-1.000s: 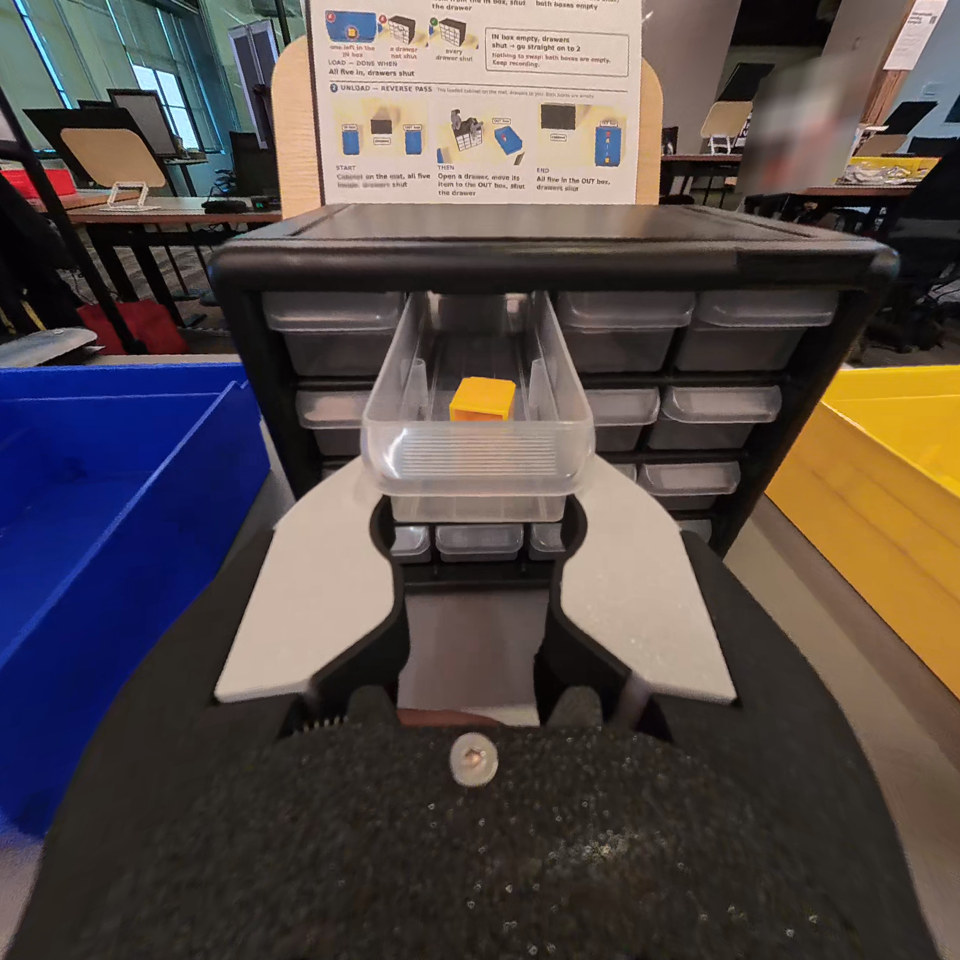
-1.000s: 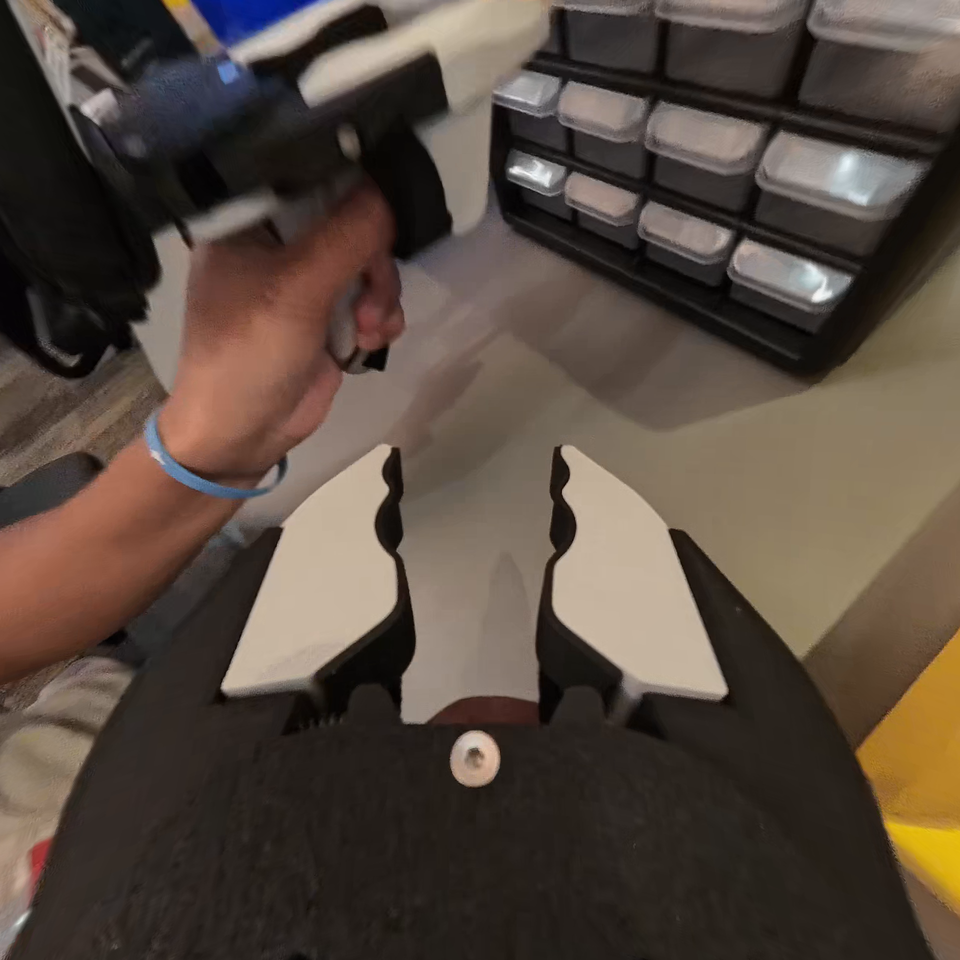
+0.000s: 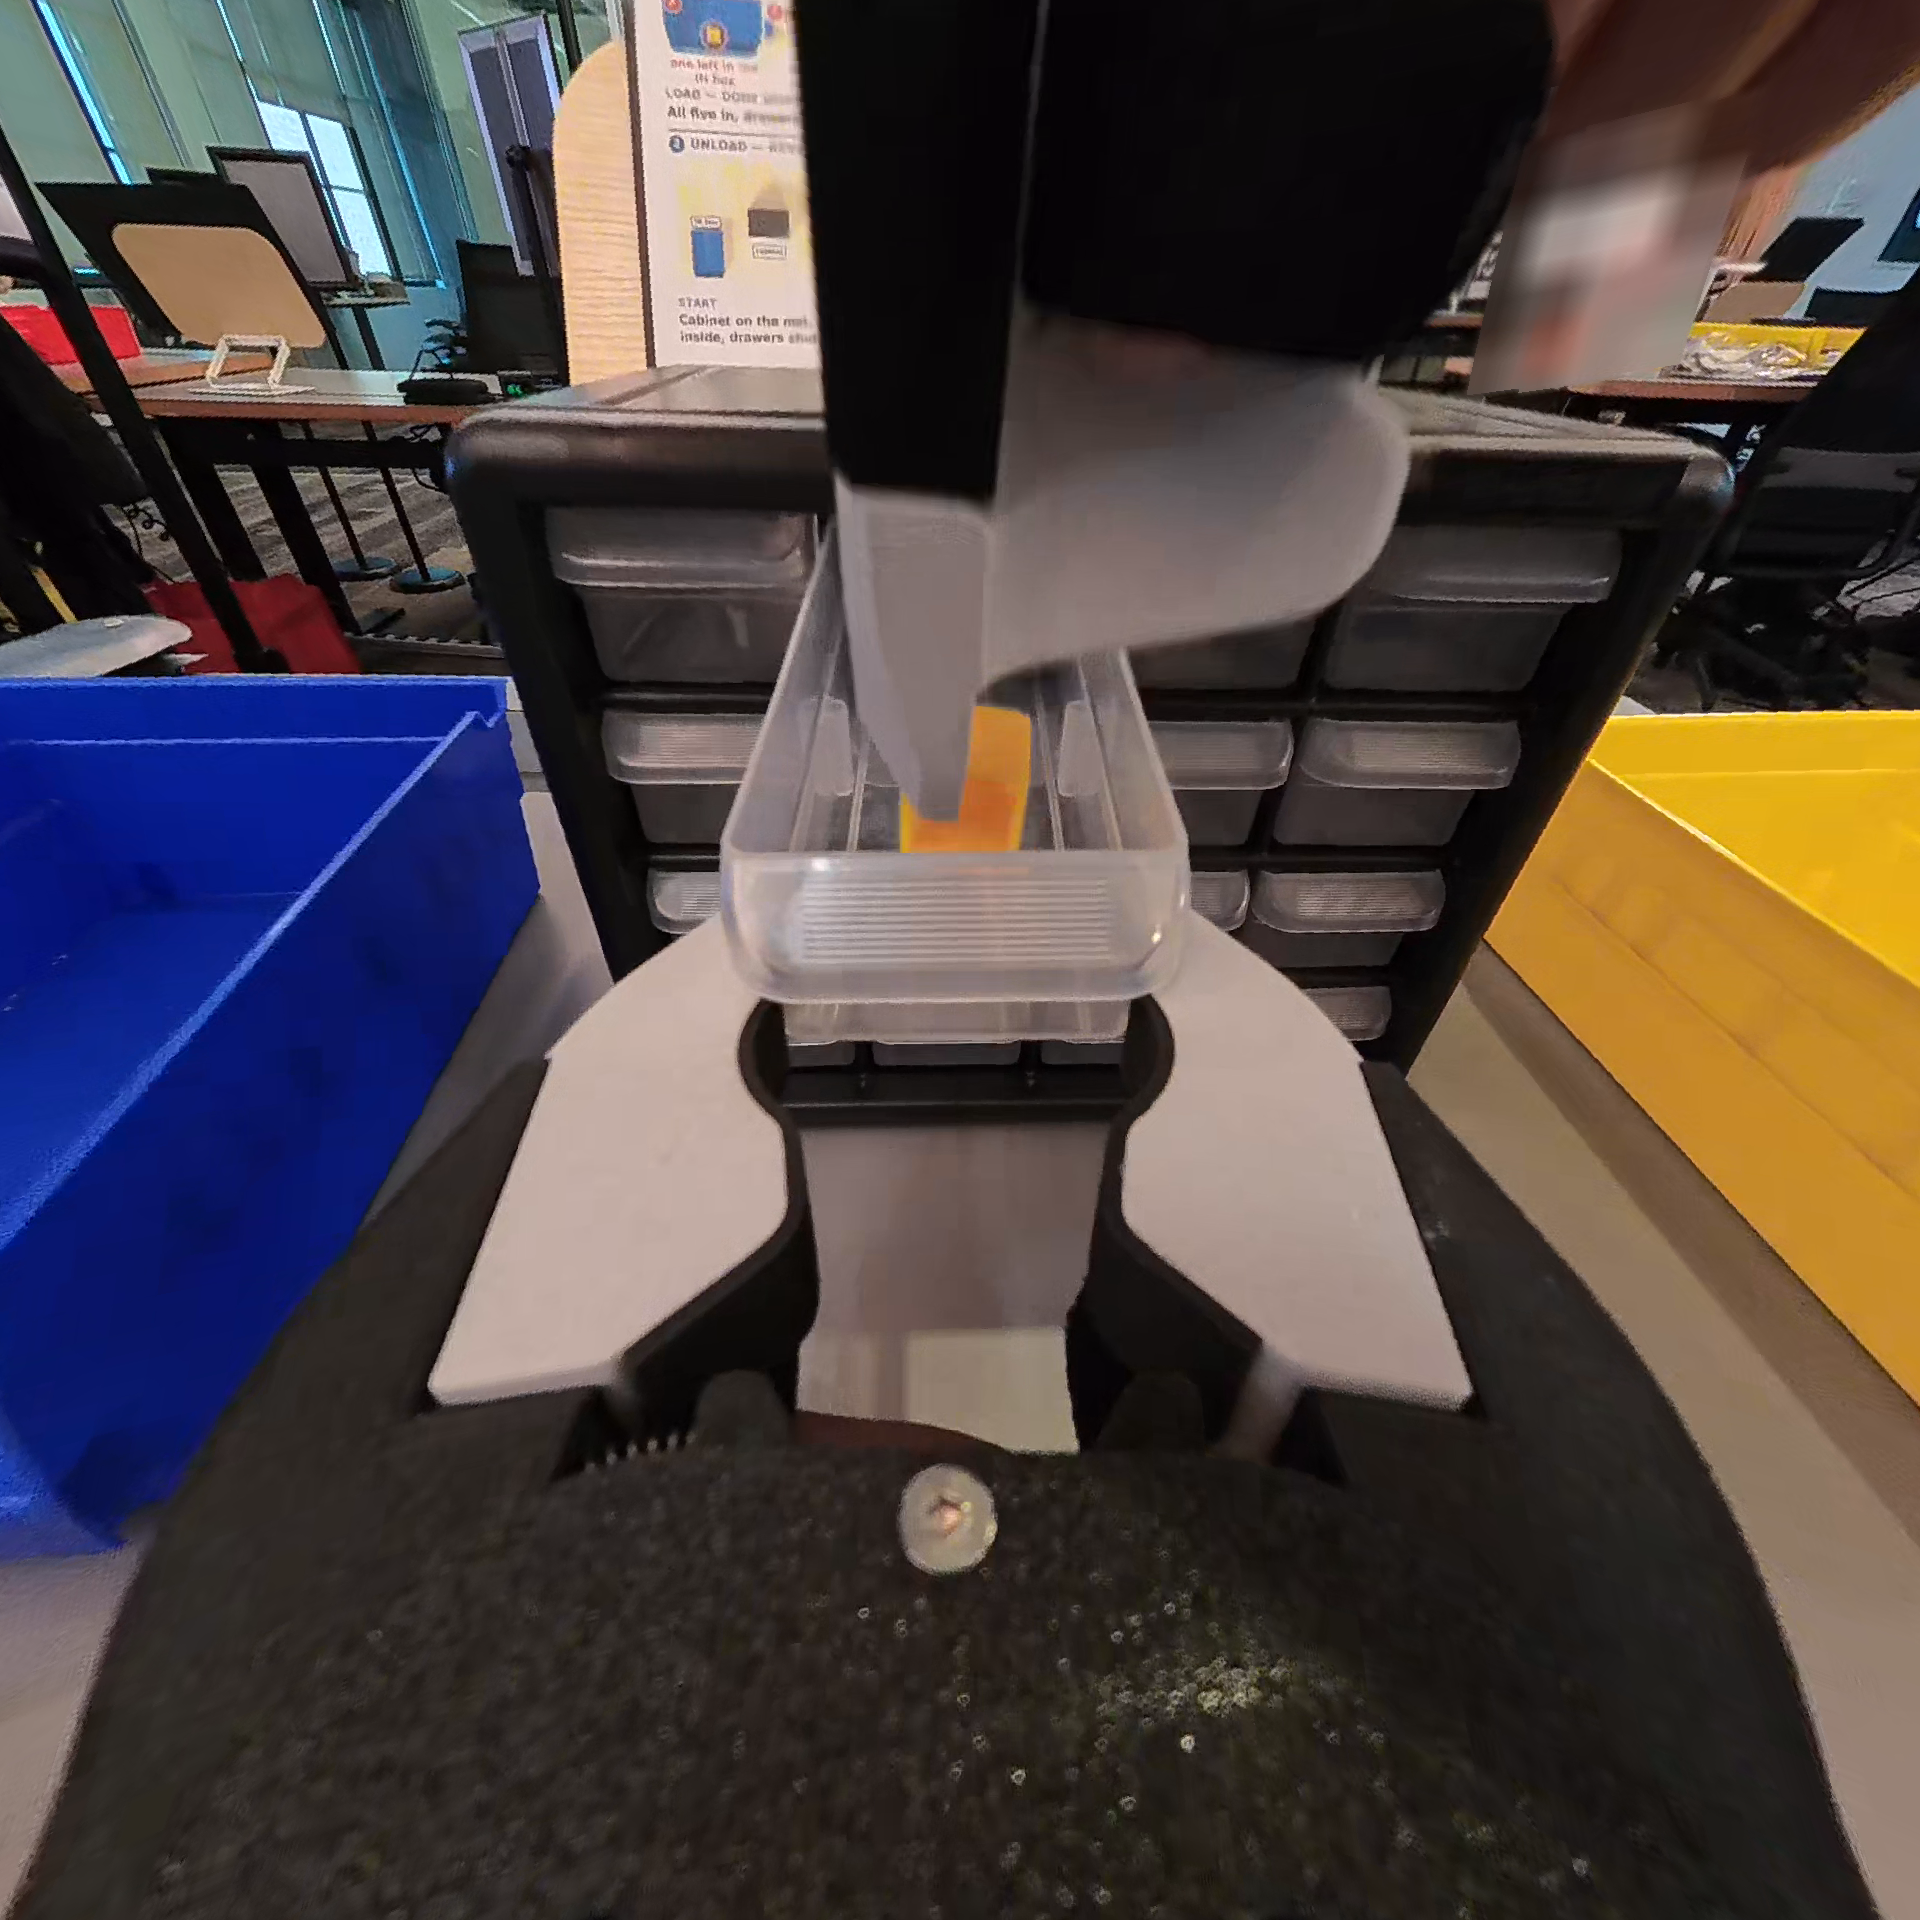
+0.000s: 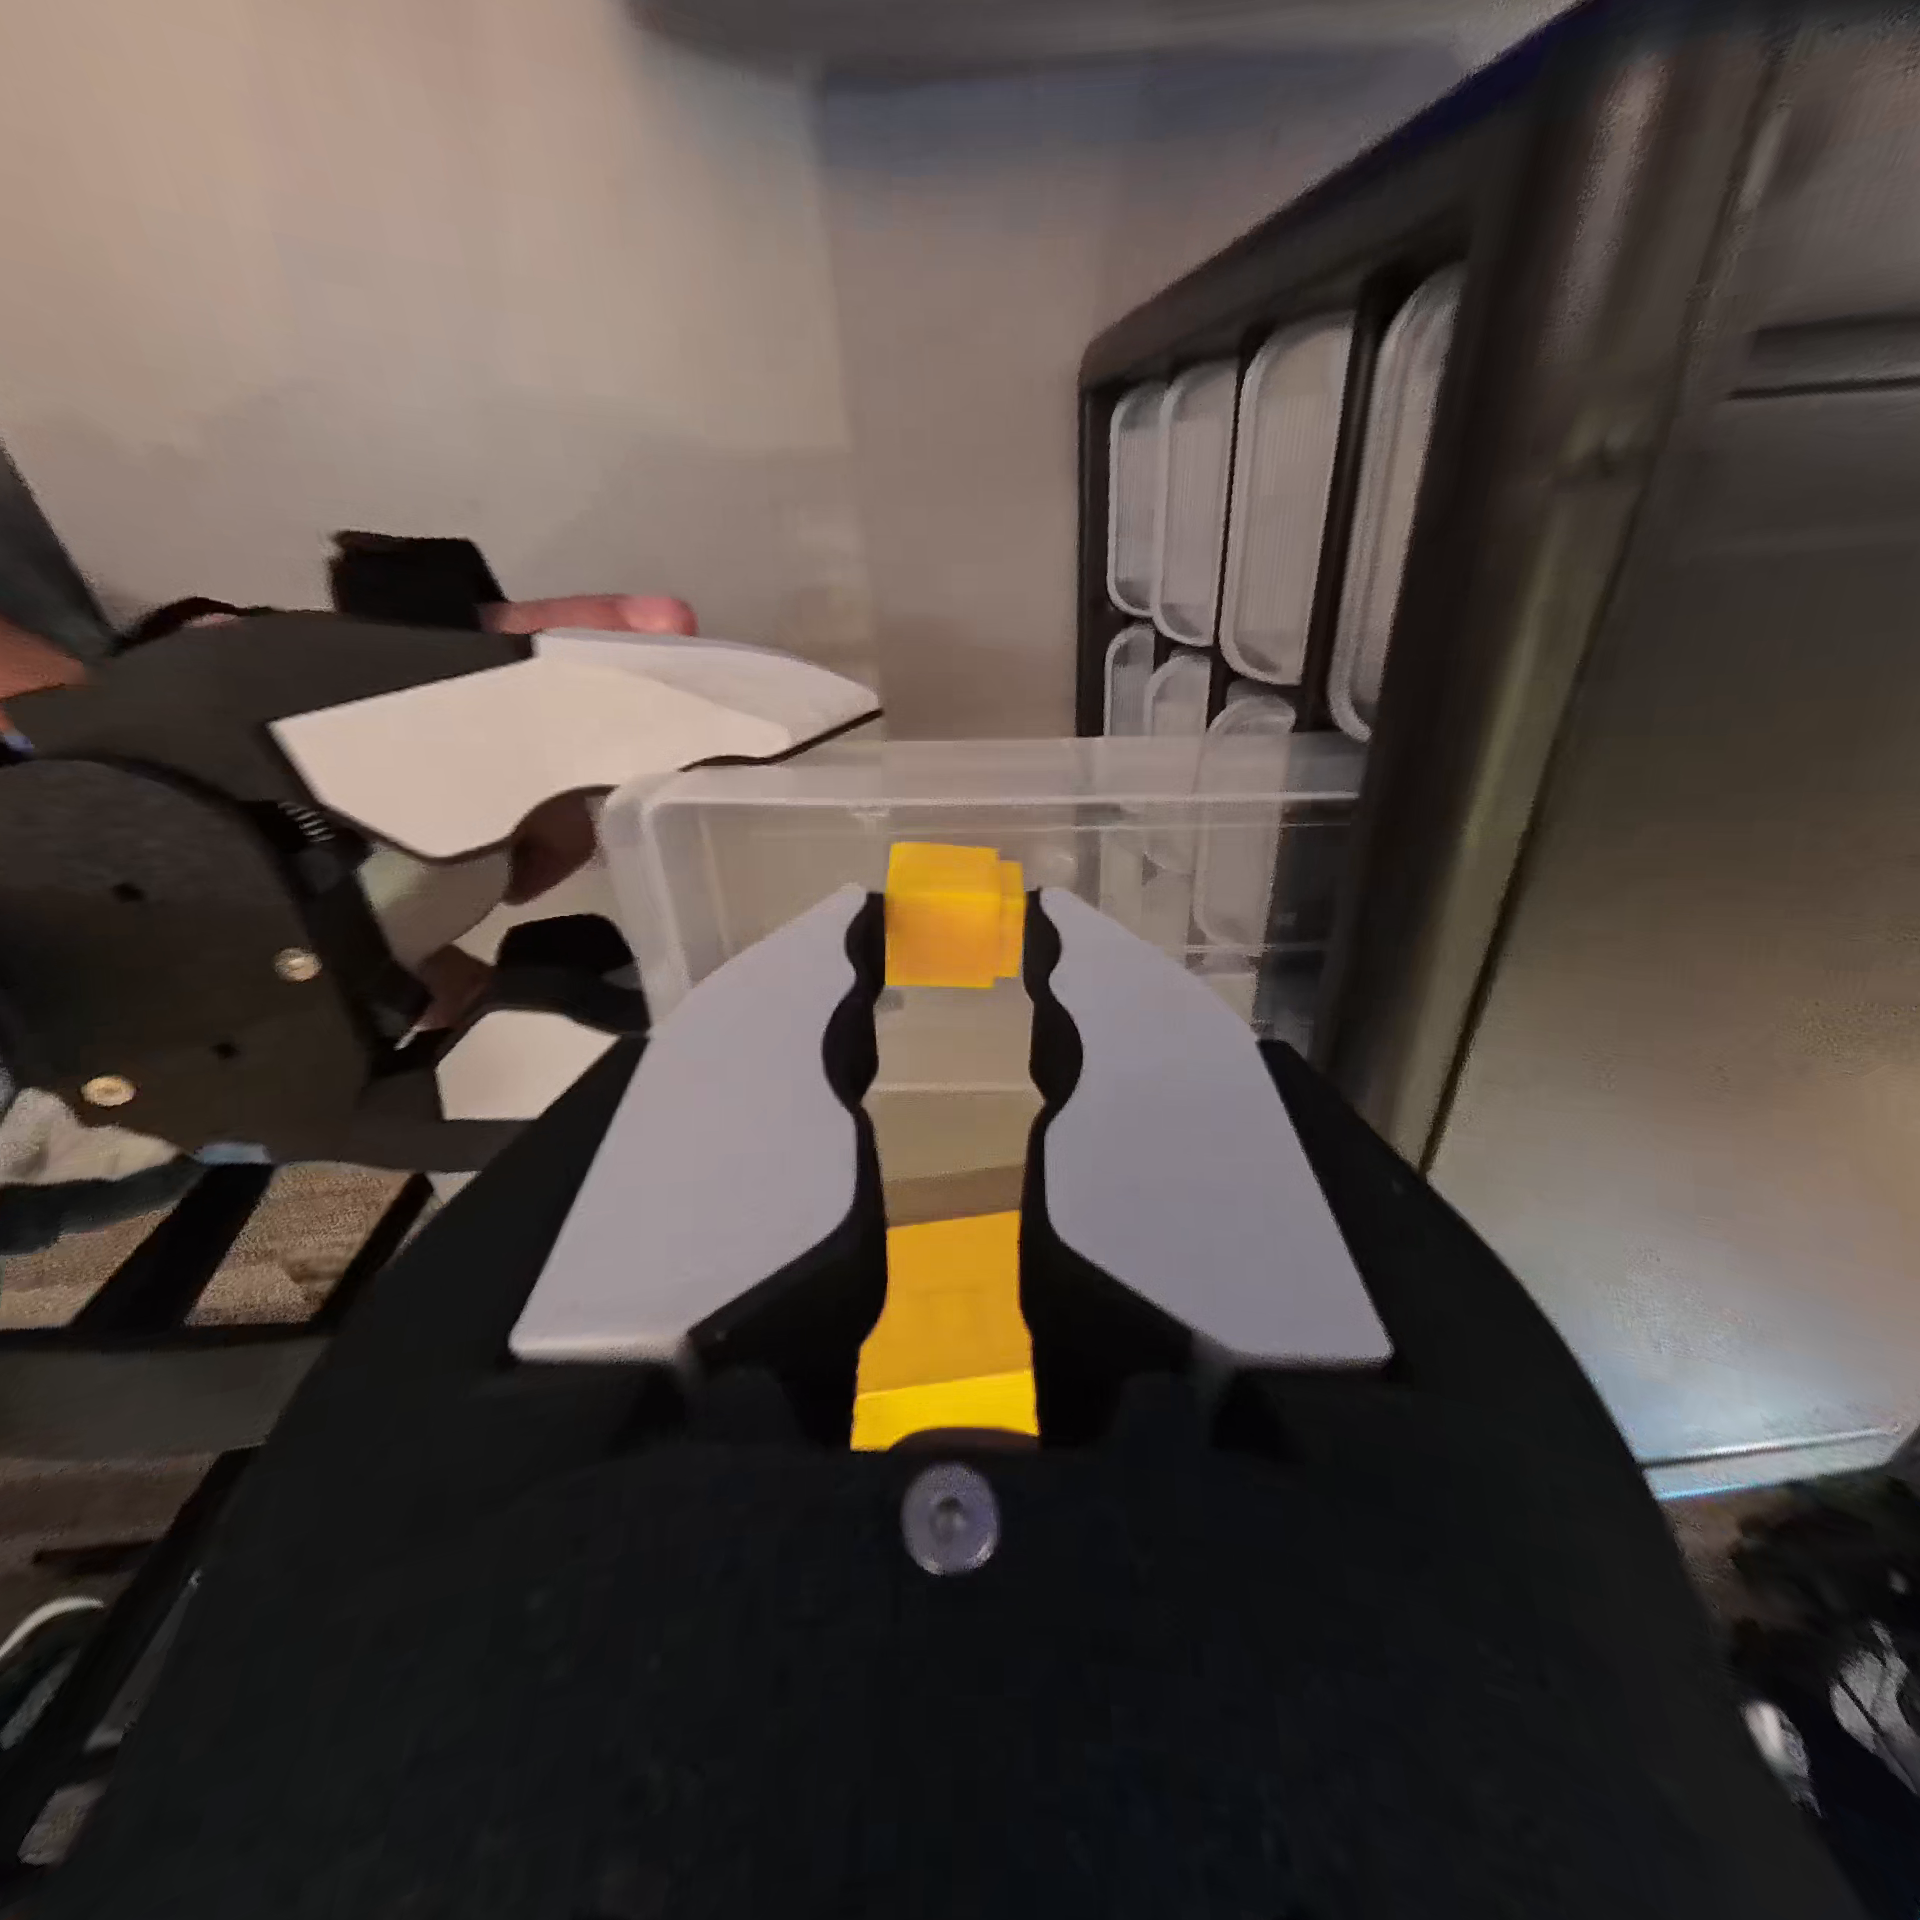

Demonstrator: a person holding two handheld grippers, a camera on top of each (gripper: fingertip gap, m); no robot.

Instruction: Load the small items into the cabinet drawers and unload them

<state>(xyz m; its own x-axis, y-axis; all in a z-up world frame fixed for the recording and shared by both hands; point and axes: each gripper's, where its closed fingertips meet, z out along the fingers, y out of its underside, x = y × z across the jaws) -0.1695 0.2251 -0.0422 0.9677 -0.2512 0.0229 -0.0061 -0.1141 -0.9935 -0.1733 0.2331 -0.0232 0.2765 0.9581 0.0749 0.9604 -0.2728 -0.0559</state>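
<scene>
An office floor of desks and windows lies behind a pale table top where a black cabinet of small clear drawers stands between a blue bin on its left and a yellow bin on its right. One clear drawer in the upper rows is pulled well out. The left gripper sits at the drawer's front, its tips on either side just under the lip, jaws spread; whether they press on the drawer cannot be told. The right gripper reaches down into the drawer from above, its white fingers on either side of a small orange block inside it, the jaws narrowed to the block's width; a firm grip cannot be confirmed.
</scene>
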